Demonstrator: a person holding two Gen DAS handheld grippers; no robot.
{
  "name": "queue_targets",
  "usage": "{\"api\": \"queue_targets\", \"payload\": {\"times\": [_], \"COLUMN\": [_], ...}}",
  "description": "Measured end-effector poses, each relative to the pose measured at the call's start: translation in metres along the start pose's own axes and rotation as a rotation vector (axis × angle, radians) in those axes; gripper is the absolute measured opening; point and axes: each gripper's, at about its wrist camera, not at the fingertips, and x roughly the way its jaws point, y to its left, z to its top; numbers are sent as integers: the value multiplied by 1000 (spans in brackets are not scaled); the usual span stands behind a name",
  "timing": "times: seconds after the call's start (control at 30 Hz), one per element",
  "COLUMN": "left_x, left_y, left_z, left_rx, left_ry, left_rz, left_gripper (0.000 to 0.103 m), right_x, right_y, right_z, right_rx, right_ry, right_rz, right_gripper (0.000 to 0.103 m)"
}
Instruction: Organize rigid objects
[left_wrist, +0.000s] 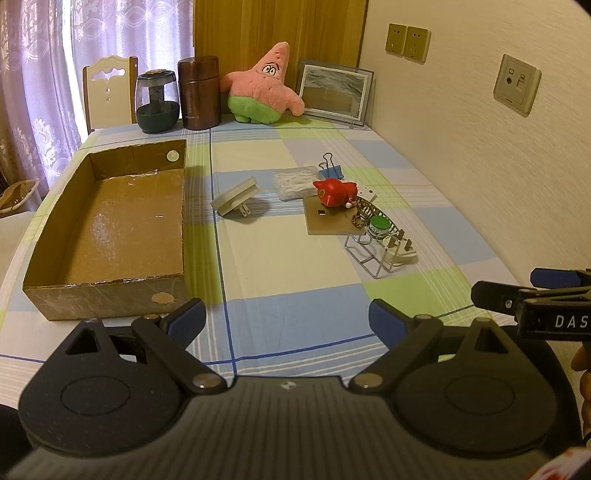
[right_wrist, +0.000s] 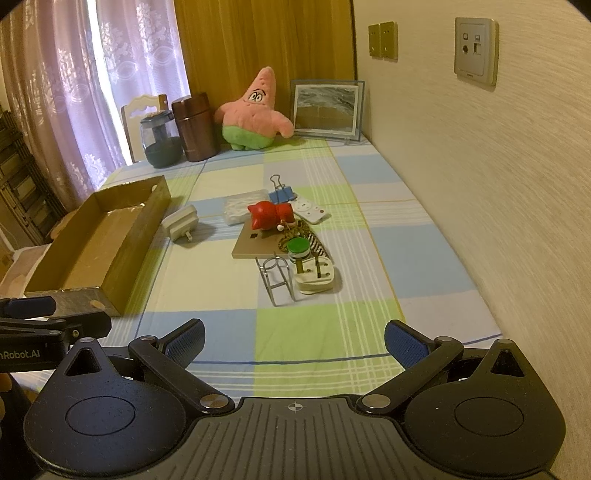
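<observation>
Both claws hang low over the checked tablecloth (left_wrist: 295, 280): the left gripper (left_wrist: 286, 321) and the right gripper (right_wrist: 295, 343) each stand wide apart, nothing between the pads. Past them sits a loose clutter: a white plug (right_wrist: 314, 277) touching a wire rack (right_wrist: 277, 280), a green-capped jar (right_wrist: 298, 249), a red figurine (right_wrist: 267, 214). An open cardboard box (left_wrist: 44, 236) lies well apart, left.

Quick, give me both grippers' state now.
Left gripper: open, holding nothing.
Right gripper: open, holding nothing.
</observation>
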Motion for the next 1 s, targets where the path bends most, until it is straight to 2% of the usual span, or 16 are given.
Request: {"api": "queue_targets", "payload": {"times": [1.0], "left_x": [1], "left_y": [3], "left_z": [0], "left_rx": [-8], "left_ry": [5], "left_rz": [-2], "left_gripper": [93], "right_x": [2], "right_y": [0], "right_z": [-1], "right_rx": [-1], "right_ry": [-3], "right_rz": [2], "right_gripper": [101]}}
